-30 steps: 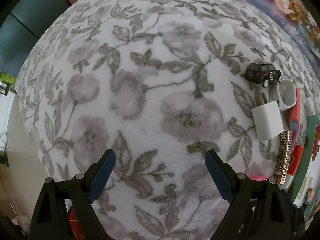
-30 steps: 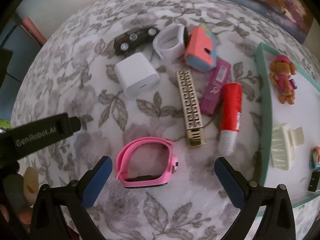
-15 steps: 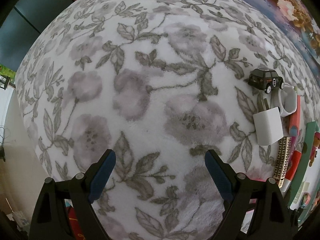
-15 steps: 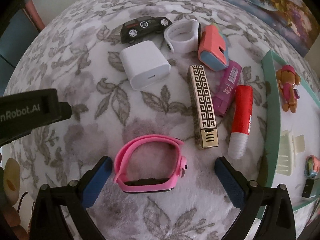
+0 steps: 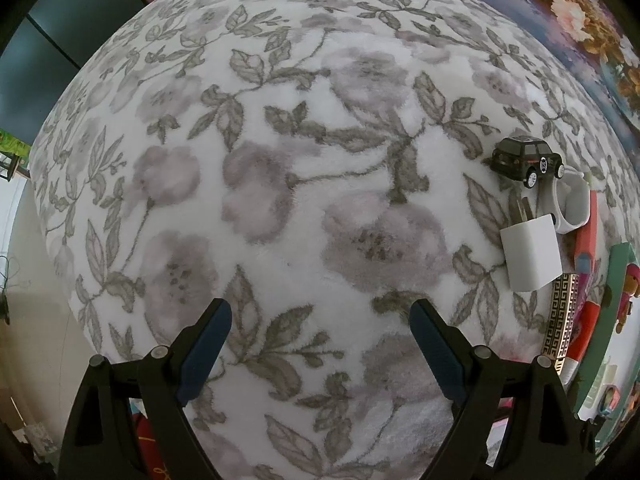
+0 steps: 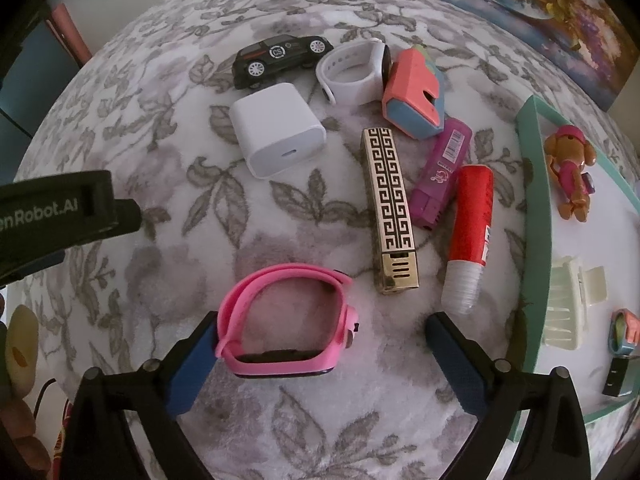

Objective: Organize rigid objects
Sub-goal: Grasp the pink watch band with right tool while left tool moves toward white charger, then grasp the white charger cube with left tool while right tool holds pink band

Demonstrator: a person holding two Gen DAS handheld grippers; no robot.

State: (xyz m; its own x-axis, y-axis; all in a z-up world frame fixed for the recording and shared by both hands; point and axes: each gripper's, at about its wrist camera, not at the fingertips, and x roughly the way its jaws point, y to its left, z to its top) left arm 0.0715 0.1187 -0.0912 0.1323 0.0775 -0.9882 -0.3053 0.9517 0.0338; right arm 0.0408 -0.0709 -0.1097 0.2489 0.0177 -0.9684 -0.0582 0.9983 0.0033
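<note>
1. The right gripper (image 6: 320,354) has its fingers (image 6: 192,368) spread wide and holds nothing. The pink smartwatch (image 6: 286,320) lies between them, its strap just beside the left finger; whether they touch cannot be told, and the right finger stands well apart from it.
2. The left gripper (image 5: 320,348) also has its fingers (image 5: 206,344) wide apart and empty, hanging over a bare stretch of the floral blanket (image 5: 280,160) that covers the surface, well to the left of the objects.
3. Just beyond the watch, to the right, lie a gold patterned lighter (image 6: 390,208), a purple lighter (image 6: 442,172) and a red glue stick (image 6: 470,236), side by side and close together.
4. Farther off sit a white charger cube (image 6: 276,134), a black toy car (image 6: 280,58), a white smartwatch (image 6: 354,70) and a coral and blue block-shaped toy (image 6: 414,92).
5. At the right edge stands a tray with a green rim (image 6: 534,216). In it already lie a small dog figure (image 6: 572,164), a cream hair claw (image 6: 566,306), a small colourful ring-like piece (image 6: 622,330) and a dark item too small to name.
6. Judged from this, the sorting is partly done: four things are in the tray and eight remain on the blanket. The pink watch looks like the piece in hand, not yet grasped.
</note>
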